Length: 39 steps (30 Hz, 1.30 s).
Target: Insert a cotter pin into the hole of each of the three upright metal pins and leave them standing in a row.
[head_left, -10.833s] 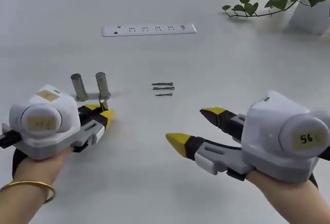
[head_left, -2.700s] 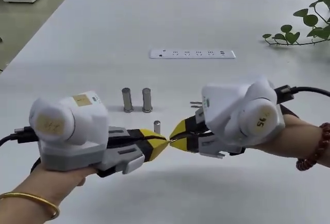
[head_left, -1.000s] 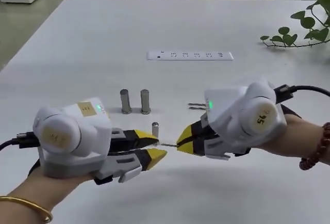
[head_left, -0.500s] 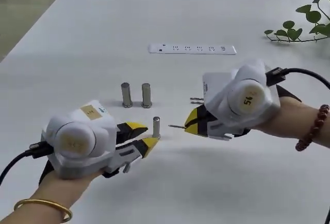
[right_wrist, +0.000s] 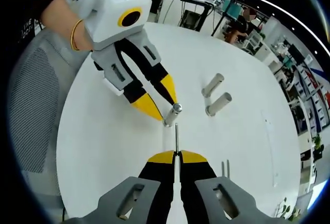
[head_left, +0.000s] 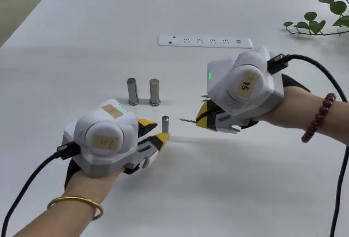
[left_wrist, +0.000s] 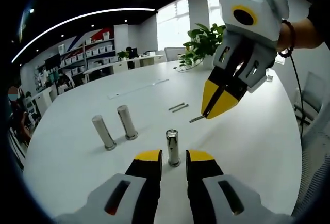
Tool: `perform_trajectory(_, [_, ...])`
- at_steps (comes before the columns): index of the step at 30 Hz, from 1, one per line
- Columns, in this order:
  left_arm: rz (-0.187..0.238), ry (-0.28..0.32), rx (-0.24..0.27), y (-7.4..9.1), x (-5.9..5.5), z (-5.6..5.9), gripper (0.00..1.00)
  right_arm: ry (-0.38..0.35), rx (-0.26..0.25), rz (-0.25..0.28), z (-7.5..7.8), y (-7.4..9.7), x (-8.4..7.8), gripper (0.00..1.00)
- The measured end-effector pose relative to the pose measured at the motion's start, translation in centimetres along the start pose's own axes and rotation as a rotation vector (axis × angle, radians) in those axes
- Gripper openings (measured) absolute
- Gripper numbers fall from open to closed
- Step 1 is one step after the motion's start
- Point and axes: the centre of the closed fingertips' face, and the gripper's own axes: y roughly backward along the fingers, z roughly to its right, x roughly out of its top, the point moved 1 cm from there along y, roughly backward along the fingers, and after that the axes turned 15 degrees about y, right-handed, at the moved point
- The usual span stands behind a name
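Note:
A short metal pin (head_left: 165, 123) stands upright on the white table, in front of two other upright pins (head_left: 132, 91) (head_left: 155, 92). My left gripper (left_wrist: 174, 158) is open, with one jaw on either side of the near pin's (left_wrist: 173, 146) base. My right gripper (right_wrist: 176, 157) is shut on a thin cotter pin (right_wrist: 176, 137), held level. Its free end points at the top of the near pin (right_wrist: 172, 113) and stops a little short of it. In the head view the right gripper (head_left: 202, 118) is just right of that pin. Two spare cotter pins (left_wrist: 177, 107) lie on the table behind it.
A white power strip (head_left: 205, 42) lies across the far side of the table. A trailing green plant (head_left: 322, 16) sits at the far right. Cables run back from both grippers along the person's arms.
Earlier both grippers' tips met at the cotter pin. Since then the left gripper has dropped to straddle the near pin, and the right gripper now holds the cotter pin alone beside it.

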Motion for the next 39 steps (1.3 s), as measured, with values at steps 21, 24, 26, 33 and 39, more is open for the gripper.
perform_trajectory(21, [-0.018,0.048,0.017,-1.7,-0.9,-0.4,0.10,0.031,0.011,0.017,0.3,-1.7,1.0,0.00])
perform_trajectory(24, [-0.022,0.048,0.012,-1.8,-0.9,-0.4,0.09,0.032,0.011,0.024,0.3,-1.8,1.3,0.00])
perform_trajectory(26, [-0.022,0.040,0.012,-1.8,-0.9,-0.4,0.07,0.041,0.010,0.025,0.4,-1.9,1.5,0.00])
perform_trajectory(33, [-0.024,0.037,0.007,-1.9,-0.9,-0.5,0.06,0.057,0.002,0.019,0.5,-2.0,1.6,0.00])
perform_trajectory(39, [-0.023,0.011,0.000,-1.9,-0.9,-0.4,0.06,0.069,0.000,0.014,0.5,-2.0,1.5,0.00])
